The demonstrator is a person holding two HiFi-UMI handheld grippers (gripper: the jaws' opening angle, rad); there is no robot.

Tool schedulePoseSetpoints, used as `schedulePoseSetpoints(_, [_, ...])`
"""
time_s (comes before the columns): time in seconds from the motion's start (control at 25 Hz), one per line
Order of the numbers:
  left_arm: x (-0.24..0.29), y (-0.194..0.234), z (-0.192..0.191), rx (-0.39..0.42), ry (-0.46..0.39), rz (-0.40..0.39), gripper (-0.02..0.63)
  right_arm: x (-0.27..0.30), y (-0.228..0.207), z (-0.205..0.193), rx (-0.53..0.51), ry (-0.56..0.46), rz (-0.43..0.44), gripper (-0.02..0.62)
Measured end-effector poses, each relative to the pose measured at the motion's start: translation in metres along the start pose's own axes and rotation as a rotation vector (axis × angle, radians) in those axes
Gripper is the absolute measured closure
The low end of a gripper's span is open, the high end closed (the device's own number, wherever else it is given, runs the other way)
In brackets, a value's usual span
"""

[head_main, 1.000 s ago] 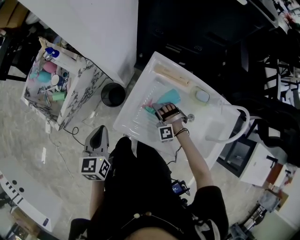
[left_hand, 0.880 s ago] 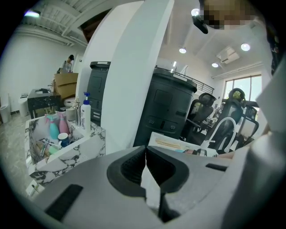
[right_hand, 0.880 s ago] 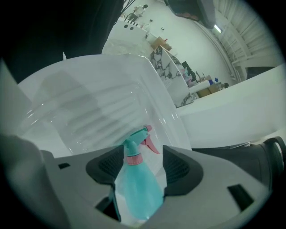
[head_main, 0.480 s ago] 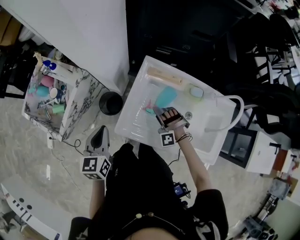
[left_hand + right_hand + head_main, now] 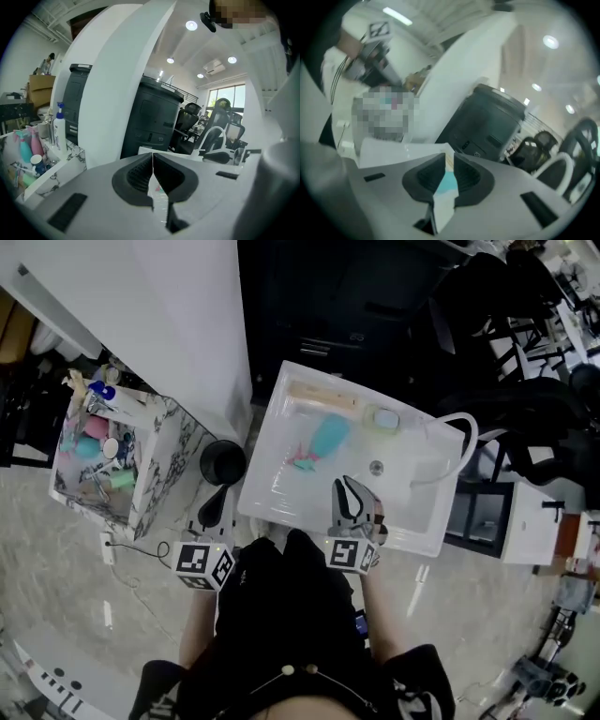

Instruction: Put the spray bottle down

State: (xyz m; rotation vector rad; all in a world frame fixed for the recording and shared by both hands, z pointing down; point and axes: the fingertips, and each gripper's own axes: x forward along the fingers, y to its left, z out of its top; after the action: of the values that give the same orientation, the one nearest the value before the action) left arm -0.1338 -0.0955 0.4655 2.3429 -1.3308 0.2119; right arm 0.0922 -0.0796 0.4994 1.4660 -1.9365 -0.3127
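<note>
The teal spray bottle (image 5: 326, 439) lies on its side in the white sink (image 5: 272, 493), with its pink trigger end towards me. My right gripper (image 5: 345, 486) hangs above the sink's near edge, well clear of the bottle. Its jaws are closing with nothing between them. In the right gripper view the bottle (image 5: 446, 180) shows only as a teal patch through the narrow gap of that gripper (image 5: 450, 159). My left gripper (image 5: 217, 504) is off the sink's left corner, near the floor bin. In the left gripper view its jaws (image 5: 153, 157) meet at the tips, empty.
In the sink lie a wooden brush (image 5: 323, 397) and a green soap dish (image 5: 384, 417) at the far rim, beside the drain (image 5: 376, 466). A white hose (image 5: 459, 442) loops at the right. A black bin (image 5: 223, 461) and a marbled crate (image 5: 103, 451) of bottles stand on the left.
The right gripper has left the spray bottle lying in the sink, risen and drawn back to the near edge, rolling as it went. The left gripper has drifted a little towards the sink.
</note>
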Motion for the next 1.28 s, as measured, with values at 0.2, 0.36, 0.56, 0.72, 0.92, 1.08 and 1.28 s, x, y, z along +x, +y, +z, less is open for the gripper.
schedulePoseSetpoints(0.2, [0.012, -0.015, 0.007, 0.077, 0.005, -0.137, 0.598, -0.053, -0.015, 0.038, 0.618, -0.155, -0.058, 0.592])
schedulePoseSetpoints(0.36, [0.016, -0.022, 0.010, 0.136, 0.024, -0.227, 0.598, -0.080, -0.012, 0.048, 0.829, -0.180, -0.019, 0.591])
schedulePoseSetpoints(0.56, [0.014, -0.031, 0.022, 0.150, 0.005, -0.272, 0.598, -0.097, -0.020, 0.039, 0.873, -0.153, -0.116, 0.591])
schedulePoseSetpoints(0.72, [0.015, -0.036, 0.027, 0.128, -0.016, -0.275, 0.598, -0.106, -0.027, 0.037, 0.787, -0.137, -0.183, 0.592])
schedulePoseSetpoints(0.92, [0.018, -0.049, 0.035, 0.137, -0.041, -0.300, 0.598, -0.109, -0.033, 0.038, 0.768, -0.145, -0.208, 0.592])
schedulePoseSetpoints(1.08, [0.017, -0.055, 0.038, 0.134, -0.047, -0.304, 0.598, -0.109, -0.031, 0.032, 0.759, -0.120, -0.205, 0.592])
schedulePoseSetpoints(1.28, [0.020, -0.059, 0.034, 0.129, -0.040, -0.306, 0.598, -0.106, -0.033, 0.027, 0.757, -0.112, -0.199, 0.592])
